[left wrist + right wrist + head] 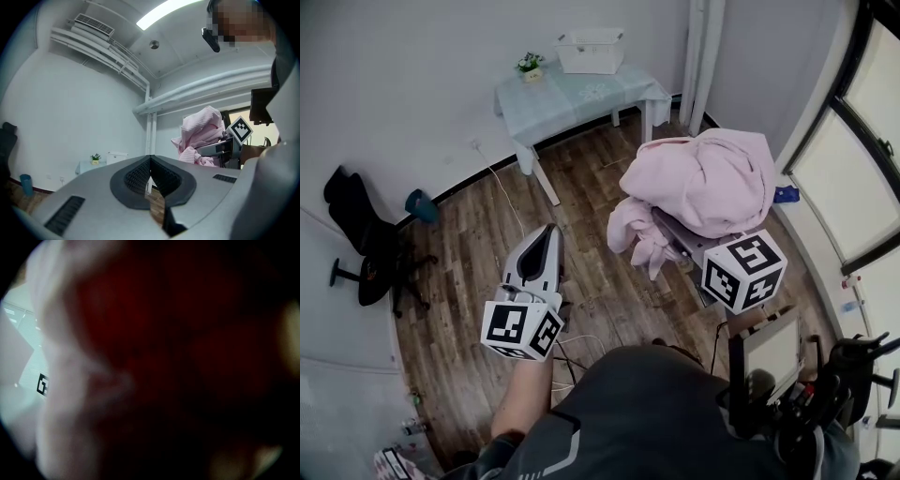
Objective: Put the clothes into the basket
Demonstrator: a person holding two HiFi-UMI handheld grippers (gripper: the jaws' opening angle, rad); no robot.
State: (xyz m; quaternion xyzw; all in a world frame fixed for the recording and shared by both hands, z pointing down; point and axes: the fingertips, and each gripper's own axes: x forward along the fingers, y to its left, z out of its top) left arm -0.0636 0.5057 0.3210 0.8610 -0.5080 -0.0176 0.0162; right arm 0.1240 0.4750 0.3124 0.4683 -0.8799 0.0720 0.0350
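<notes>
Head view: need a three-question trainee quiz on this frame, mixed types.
1. True or false: the bulky pink fabric garment already lies in the white plastic basket.
2. What stands beside the basket on the table with the pale blue cloth? A) small potted plant B) red kettle C) stack of books
3. What is between the jaws of the left gripper?
Key: 1 false, it is draped over the right gripper; 2 A; 3 nothing, the jaws are together.

Pink clothes (pixel 712 183) bunched, held aloft, white basket (pixel 591 52) upright on far table (pixel 572 98)
</notes>
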